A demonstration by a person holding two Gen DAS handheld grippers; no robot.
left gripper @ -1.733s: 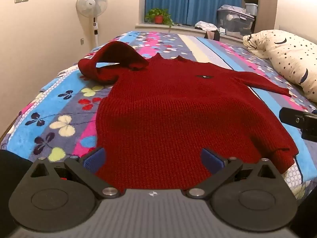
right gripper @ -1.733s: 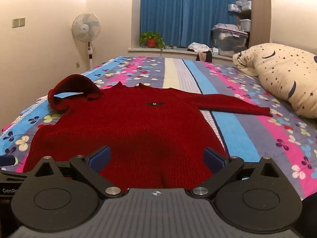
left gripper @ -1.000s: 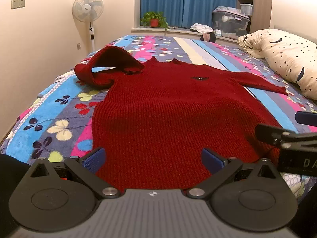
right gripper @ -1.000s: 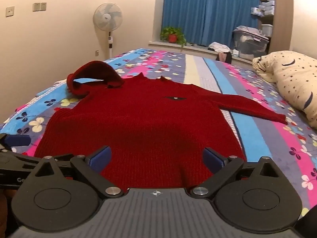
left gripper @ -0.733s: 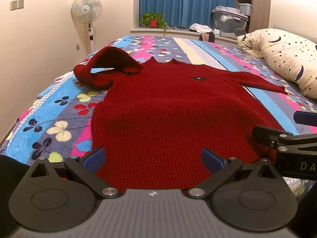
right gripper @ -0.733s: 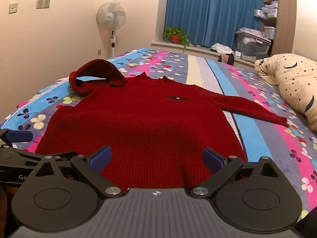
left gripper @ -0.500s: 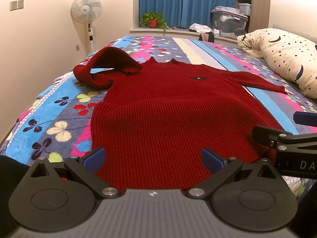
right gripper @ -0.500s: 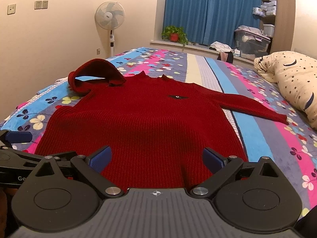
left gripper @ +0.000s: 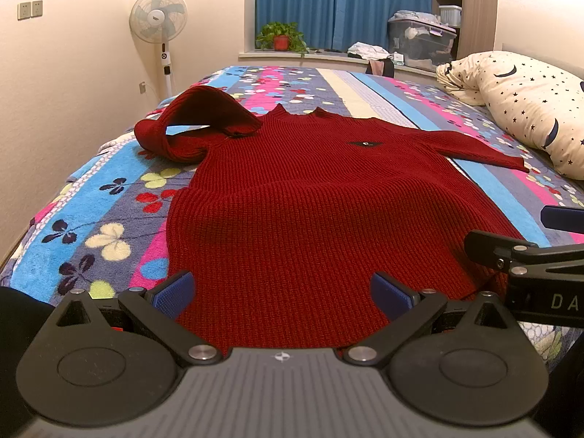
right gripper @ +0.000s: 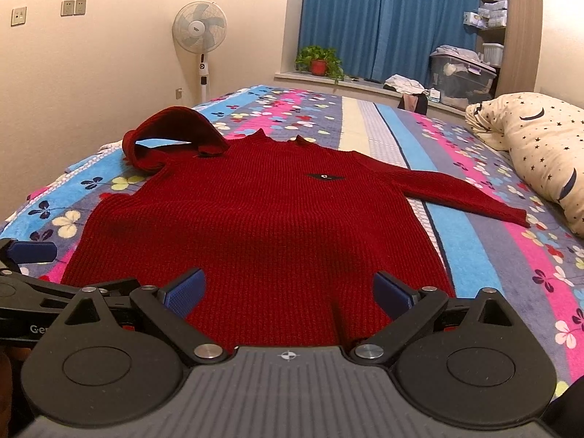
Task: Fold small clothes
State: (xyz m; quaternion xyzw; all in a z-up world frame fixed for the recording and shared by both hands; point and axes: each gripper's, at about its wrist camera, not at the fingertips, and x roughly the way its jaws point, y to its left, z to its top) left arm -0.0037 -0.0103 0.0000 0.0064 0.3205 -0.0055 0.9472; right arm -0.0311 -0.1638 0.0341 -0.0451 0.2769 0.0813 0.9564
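A dark red knitted sweater [left gripper: 310, 200] lies flat, front up, on the flowered bed, hem toward me; it also shows in the right wrist view [right gripper: 255, 219]. Its left sleeve [left gripper: 197, 124] is bunched up in a loop near the shoulder. Its right sleeve [left gripper: 478, 149] stretches out flat to the right. My left gripper [left gripper: 281, 292] is open and empty, just above the hem's left half. My right gripper [right gripper: 286, 292] is open and empty, above the hem's right half. Each gripper shows at the edge of the other's view.
The bed has a striped flowered blanket [left gripper: 102, 197]. A starred cream pillow [left gripper: 529, 102] lies at the right. A standing fan [left gripper: 160, 18] is by the left wall. A potted plant [left gripper: 281, 36] and storage boxes [left gripper: 419, 43] stand by the window.
Both grippers have shifted slightly: the right one moved in beside the left over the hem. The sweater has not moved. Both stayed open.
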